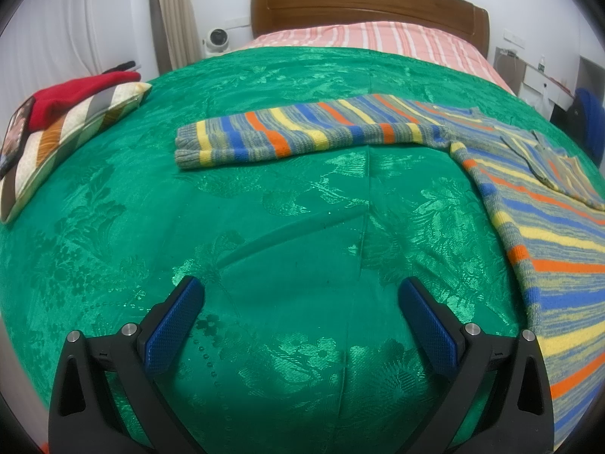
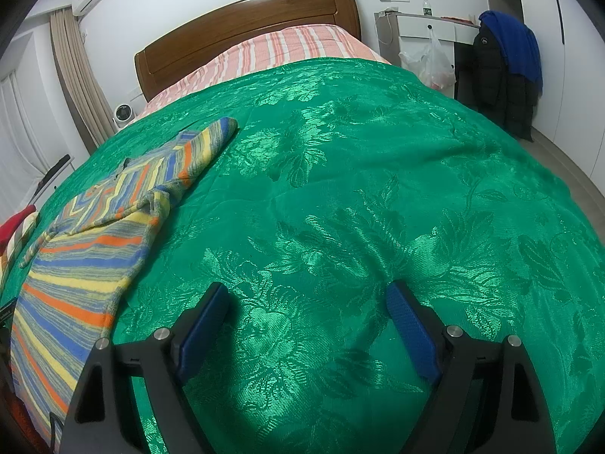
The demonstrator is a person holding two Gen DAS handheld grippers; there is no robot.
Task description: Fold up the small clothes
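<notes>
While both tools hang over the green bedspread (image 1: 287,227), the left gripper (image 1: 300,295) has its jaws spread with nothing between them; the right gripper (image 2: 308,299) likewise spread and empty; the striped sweater (image 1: 537,204) lies flat on the bedspread, between the two grippers, one sleeve (image 1: 302,132) stretched sideways; a striped cushion (image 1: 68,140) sits at the far left edge.

striped knit sweater (image 1: 529,196) | blue, orange, yellow, grey bands | unfolded, lying flat on green bedspread (image 1: 264,227) | one sleeve stretched straight out sideways | collar facing up | no gripper touching it
</notes>
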